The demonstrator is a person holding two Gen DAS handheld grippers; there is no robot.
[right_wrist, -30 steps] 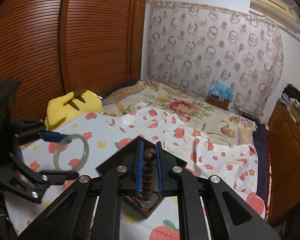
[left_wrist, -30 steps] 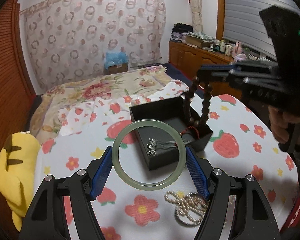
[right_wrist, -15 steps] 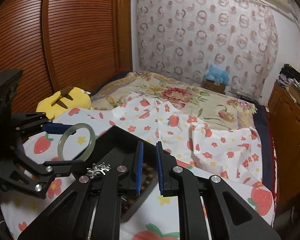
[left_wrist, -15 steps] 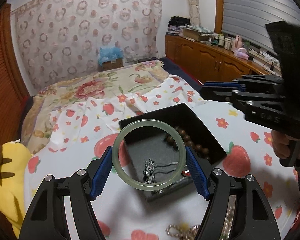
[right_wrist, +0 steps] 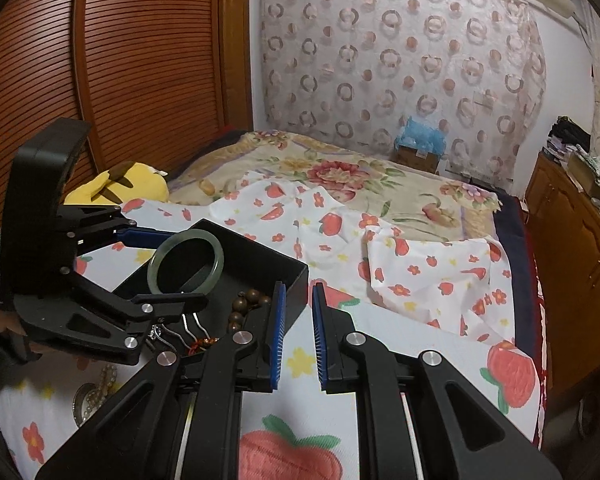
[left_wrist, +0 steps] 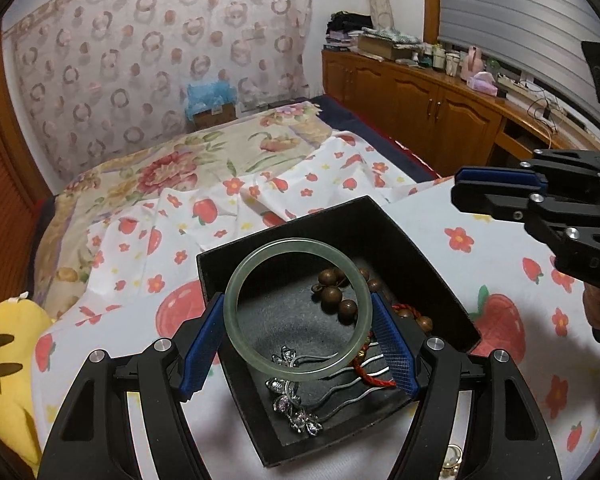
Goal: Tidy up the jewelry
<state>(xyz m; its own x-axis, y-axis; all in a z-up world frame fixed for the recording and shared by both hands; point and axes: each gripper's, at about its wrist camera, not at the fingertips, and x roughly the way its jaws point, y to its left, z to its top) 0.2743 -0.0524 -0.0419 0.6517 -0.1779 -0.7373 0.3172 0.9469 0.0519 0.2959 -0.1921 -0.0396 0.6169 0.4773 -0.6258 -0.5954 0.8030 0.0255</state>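
I am holding the pale green translucent jade bangle (left_wrist: 298,308) in my left gripper (left_wrist: 298,344), its blue-padded fingers (left_wrist: 202,346) clamped on the ring's sides at nine and three o'clock. The ring is standing upright in the grip, hovering over the open black square jewelry box (left_wrist: 416,248), which is sitting on the white bedsheet printed with red strawberries and flowers (left_wrist: 500,312).

Inside the box, seen partly through the ring, the dark brown wooden bead bracelet (left_wrist: 332,292) is lying toward the one o'clock corner, and the silver hairpins with crystal flower heads (left_wrist: 296,396) are lying toward six o'clock — a red cord (left_wrist: 374,376) is trailing beside them.

My right gripper (right_wrist: 299,332) is empty, its blue pads (right_wrist: 278,332) parted by a narrow gap, and it is hanging just off the box's edge at three o'clock of the left wrist view (its own camera shows the box wall (right_wrist: 260,254) at ten o'clock of its fingertips).

A string of white pearls (right_wrist: 100,390) is lying on the sheet outside the box, near a round metal piece I cannot make out. A yellow plush toy (right_wrist: 120,186) is resting at the bed's edge, at eight o'clock in the left view.
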